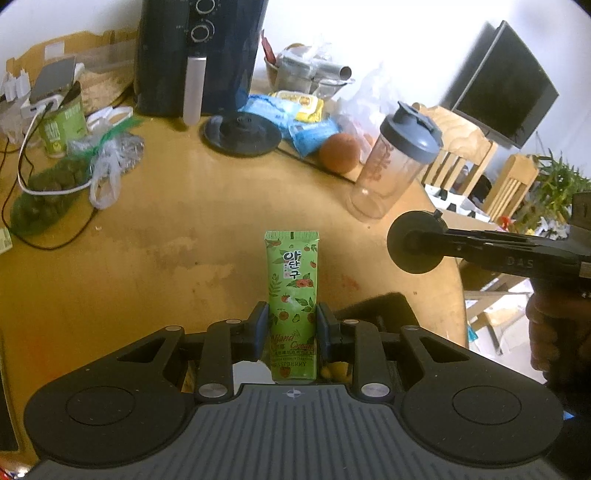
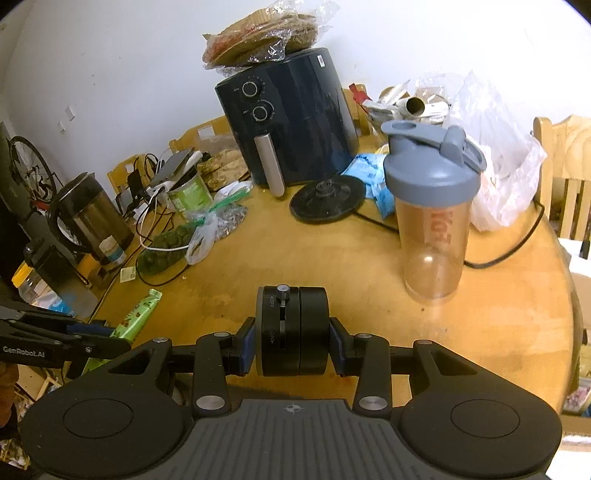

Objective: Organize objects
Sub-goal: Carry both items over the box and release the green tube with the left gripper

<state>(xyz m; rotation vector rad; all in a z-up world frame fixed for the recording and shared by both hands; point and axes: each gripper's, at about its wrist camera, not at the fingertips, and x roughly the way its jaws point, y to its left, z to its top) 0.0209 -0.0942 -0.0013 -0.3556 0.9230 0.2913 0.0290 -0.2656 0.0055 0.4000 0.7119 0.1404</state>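
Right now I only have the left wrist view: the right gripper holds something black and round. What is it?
Observer: A black puck-shaped device, clamped in the right gripper, with a slider marked OFF and ON on its rim.
Operator: What's on top of the air fryer? My view cuts that off.
Observer: A plastic-wrapped bundle of flat brown pieces.
Operator: Anything left of the green can?
Observer: A steel kettle with a black handle.
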